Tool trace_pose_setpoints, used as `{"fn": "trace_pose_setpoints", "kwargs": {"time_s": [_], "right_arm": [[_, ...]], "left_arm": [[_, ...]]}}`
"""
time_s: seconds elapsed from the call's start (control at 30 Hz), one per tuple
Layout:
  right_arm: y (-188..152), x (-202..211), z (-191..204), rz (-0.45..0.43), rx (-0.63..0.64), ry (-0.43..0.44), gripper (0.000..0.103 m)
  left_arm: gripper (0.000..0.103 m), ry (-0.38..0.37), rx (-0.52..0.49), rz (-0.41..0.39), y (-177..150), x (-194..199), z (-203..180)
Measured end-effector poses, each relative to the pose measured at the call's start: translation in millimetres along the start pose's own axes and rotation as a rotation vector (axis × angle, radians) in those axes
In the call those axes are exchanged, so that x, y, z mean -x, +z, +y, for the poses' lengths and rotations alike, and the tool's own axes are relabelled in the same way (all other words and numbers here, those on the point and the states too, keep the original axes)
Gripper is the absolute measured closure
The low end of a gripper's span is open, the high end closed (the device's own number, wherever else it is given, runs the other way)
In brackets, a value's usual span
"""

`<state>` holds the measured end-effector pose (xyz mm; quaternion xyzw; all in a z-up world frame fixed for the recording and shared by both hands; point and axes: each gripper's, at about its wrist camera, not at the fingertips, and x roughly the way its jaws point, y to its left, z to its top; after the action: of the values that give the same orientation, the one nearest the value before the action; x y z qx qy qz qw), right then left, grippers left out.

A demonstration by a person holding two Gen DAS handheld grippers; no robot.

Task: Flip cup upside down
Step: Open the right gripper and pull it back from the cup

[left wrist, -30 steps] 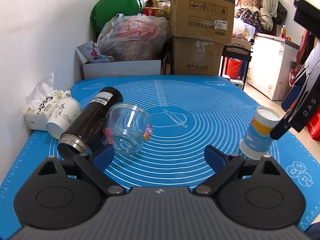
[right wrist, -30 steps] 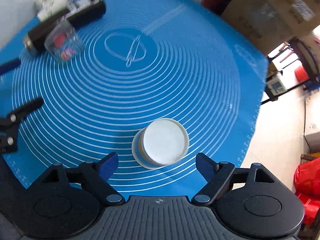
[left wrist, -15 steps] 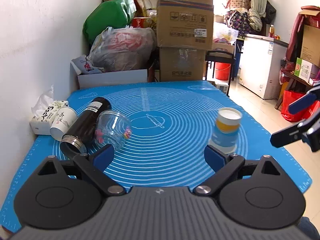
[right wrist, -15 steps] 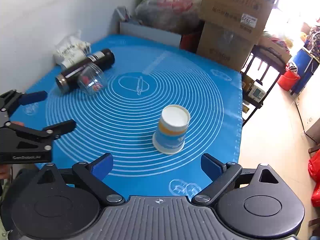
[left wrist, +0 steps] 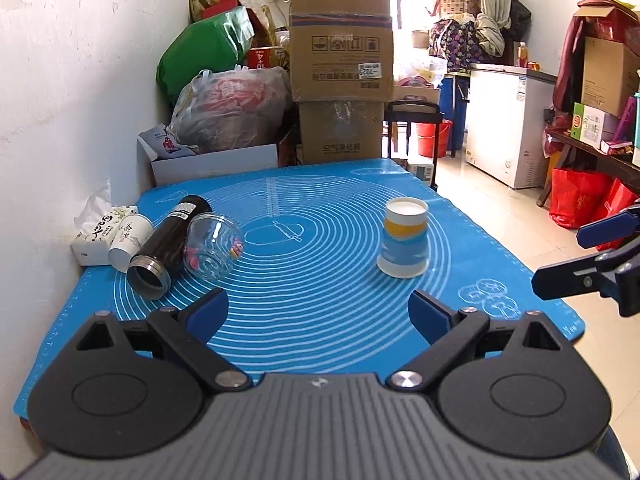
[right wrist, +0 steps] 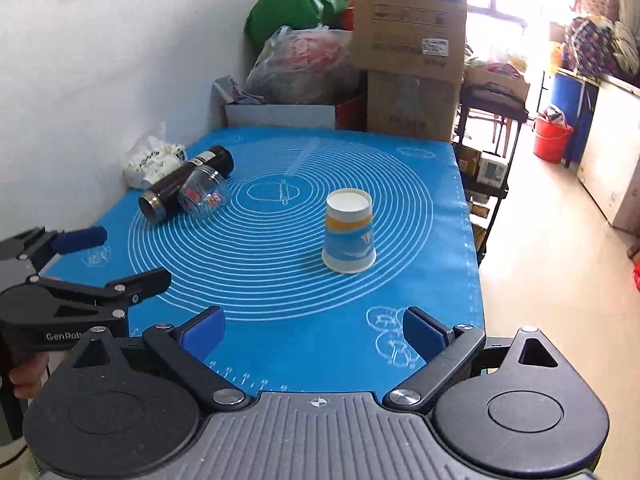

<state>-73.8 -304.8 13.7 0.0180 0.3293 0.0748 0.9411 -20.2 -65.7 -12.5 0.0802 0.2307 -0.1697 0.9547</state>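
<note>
A blue, yellow and white paper cup (left wrist: 404,238) stands upside down, white base up, on the blue mat (left wrist: 320,280); it also shows in the right wrist view (right wrist: 349,236). My left gripper (left wrist: 318,314) is open and empty at the mat's near edge. It shows from the side in the right wrist view (right wrist: 108,256). My right gripper (right wrist: 312,332) is open and empty, near the mat's front right edge, well back from the cup. It appears at the right edge of the left wrist view (left wrist: 580,256).
A black flask (left wrist: 168,244), a clear glass jar (left wrist: 212,246) and a white paper cup (left wrist: 130,236) lie on their sides at the mat's left, by a tissue pack (left wrist: 94,236). Bags and cardboard boxes (left wrist: 340,60) stand behind the table. The wall runs along the left.
Both grippers have pulled back and away from the cup. The right gripper has tilted from looking down on the cup to a level view. The cup has stayed put, upside down.
</note>
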Motion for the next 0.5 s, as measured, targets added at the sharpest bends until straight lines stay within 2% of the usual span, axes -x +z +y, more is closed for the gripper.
{"fn": "trace_pose_setpoints", "kwargs": {"time_s": [0.2, 0.5], "right_arm": [[-17.2, 10.3, -0.1, -0.015, -0.022, -0.013, 0.006], [-25.8, 23.4, 5.8, -0.05, -0.016, -0.01, 0.006]], "left_arm": [[0.007, -0.004, -0.01, -0.002, -7.9, 12.2, -9.3], [0.007, -0.007, -0.018, -0.004, -15.4, 23.4, -15.9]]}}
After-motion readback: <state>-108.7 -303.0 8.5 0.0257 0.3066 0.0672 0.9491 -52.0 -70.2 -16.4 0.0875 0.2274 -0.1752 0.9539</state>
